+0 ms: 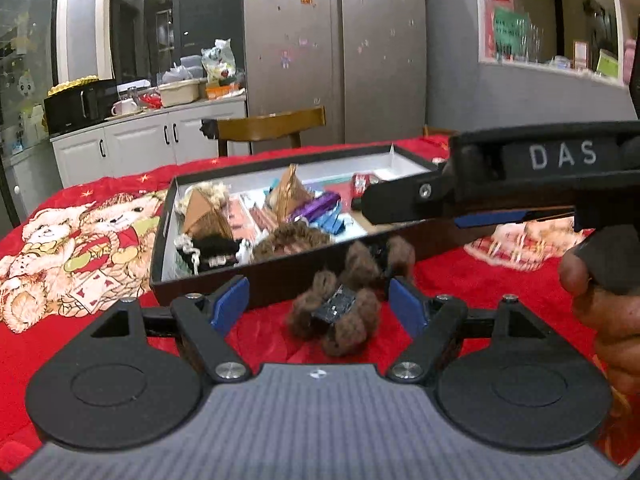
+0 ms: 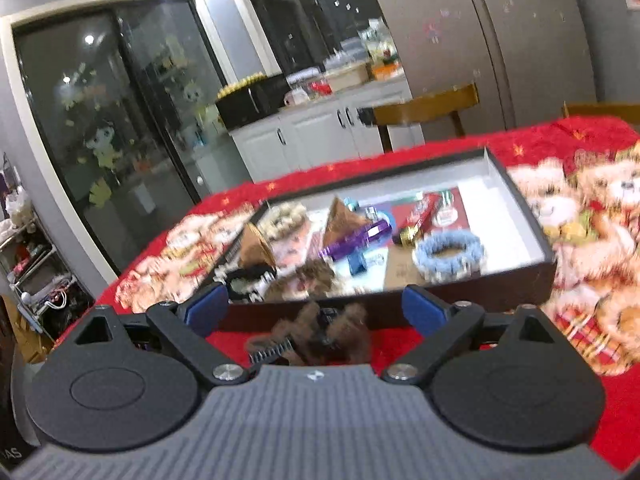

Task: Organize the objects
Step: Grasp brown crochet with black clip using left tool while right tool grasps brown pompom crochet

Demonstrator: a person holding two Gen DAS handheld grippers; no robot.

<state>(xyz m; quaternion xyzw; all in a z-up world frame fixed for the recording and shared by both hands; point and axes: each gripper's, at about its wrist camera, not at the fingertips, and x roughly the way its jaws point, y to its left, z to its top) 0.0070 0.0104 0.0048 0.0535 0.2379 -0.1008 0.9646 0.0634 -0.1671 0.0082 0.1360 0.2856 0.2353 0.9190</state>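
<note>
A brown fuzzy hair clip with a dark toothed clasp (image 1: 340, 312) lies on the red teddy-bear-print cloth (image 1: 72, 256), just outside the near wall of a shallow black cardboard box with a white lining (image 1: 168, 216), and it is the one loose piece not yet put away. It sits between the blue pads of the left gripper (image 1: 320, 304), whose jaws stand spread wide on either side without touching it, apparently lined up so that one squeeze would take it across its furry body. The right gripper (image 2: 316, 308) faces the same clip from its own side, jaws likewise spread and empty; in the left wrist view its black body reaches across above the box's near right corner, probably waiting clear of the pick.

Inside the box the sorted things already crowd the left end: two tan cone-shaped pieces (image 1: 208, 212), a black-and-white trimmed hair piece (image 1: 208, 252), a purple wrapped bar (image 2: 360, 240) and a pale blue knitted ring (image 2: 450, 254). The white floor toward the far right corner looks bare, a likely spot for the clip.
</note>
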